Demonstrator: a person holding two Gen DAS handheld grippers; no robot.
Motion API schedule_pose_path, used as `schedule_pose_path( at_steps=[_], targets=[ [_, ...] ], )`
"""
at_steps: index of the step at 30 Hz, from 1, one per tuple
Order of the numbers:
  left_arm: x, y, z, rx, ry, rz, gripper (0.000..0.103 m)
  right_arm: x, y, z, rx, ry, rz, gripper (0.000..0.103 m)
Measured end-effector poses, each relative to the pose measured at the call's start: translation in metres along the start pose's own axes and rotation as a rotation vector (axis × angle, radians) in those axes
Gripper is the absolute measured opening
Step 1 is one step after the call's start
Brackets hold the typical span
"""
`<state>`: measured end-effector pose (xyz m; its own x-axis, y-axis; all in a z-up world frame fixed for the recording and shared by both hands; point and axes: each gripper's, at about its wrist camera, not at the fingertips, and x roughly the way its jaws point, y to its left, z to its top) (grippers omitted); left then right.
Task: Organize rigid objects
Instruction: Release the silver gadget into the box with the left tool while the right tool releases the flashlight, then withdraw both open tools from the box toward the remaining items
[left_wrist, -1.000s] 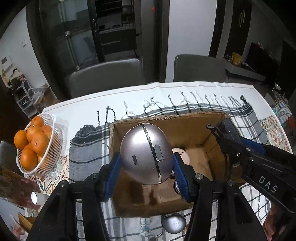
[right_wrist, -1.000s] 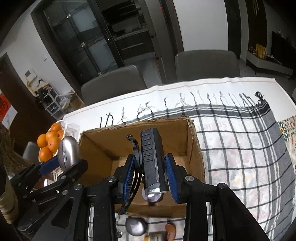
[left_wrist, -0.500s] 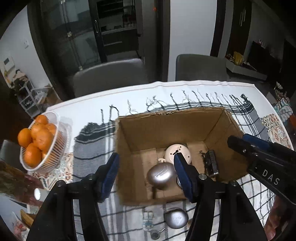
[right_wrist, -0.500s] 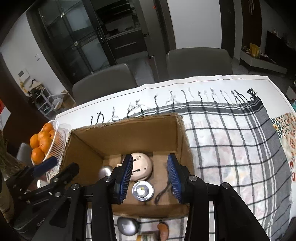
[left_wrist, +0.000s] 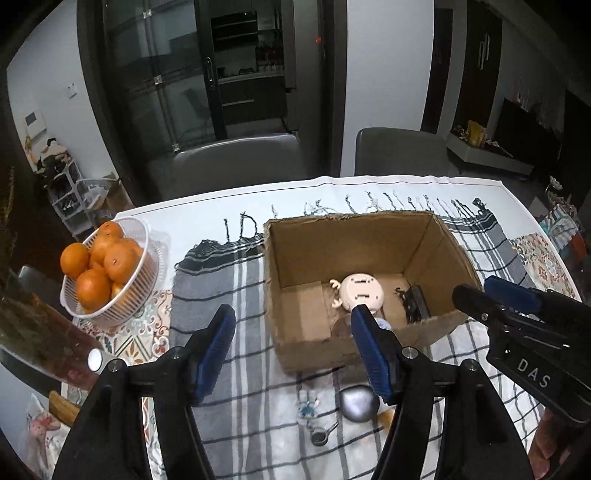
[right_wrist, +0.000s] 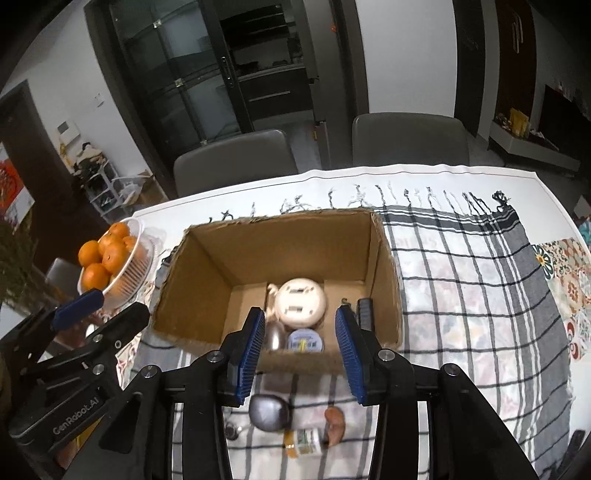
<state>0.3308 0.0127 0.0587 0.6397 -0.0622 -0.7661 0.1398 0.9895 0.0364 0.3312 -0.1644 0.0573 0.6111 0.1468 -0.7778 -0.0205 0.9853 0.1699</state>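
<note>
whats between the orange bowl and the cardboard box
Only the striped cloth over the table, nothing standing on it, between the bowl of oranges and the cardboard box. The left wrist view shows it best.

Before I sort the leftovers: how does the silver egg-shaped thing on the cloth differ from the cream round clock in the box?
The silver egg lies on the checked cloth outside the cardboard box; the cream clock lies inside it. The egg is plain dark metallic; the clock is pale, showing two slots. The egg looks smaller. Both are rounded, and neither is gripped.
</note>
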Motion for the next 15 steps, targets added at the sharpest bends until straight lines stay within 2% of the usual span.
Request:
schedule_pose_path(
  at_steps=[3, 11, 15],
  targets=[
    [-0.006, 0.003, -0.011, 0.002, 0.0, 0.003, 0.065, -0.007, 0.004, -0.009, -0.007, -0.007, -0.009, 0.047],
    [-0.014, 0.016, -0.039, -0.001, 0.024, 0.004, 0.067, -0.011, 0.02, -0.032, -0.036, 0.035, -0.013, 0.047],
    [-0.014, 0.022, -0.051, -0.005, 0.043, 0.003, 0.07, -0.01, 0.027, -0.042, -0.047, 0.058, -0.026, 0.056]
  ],
)
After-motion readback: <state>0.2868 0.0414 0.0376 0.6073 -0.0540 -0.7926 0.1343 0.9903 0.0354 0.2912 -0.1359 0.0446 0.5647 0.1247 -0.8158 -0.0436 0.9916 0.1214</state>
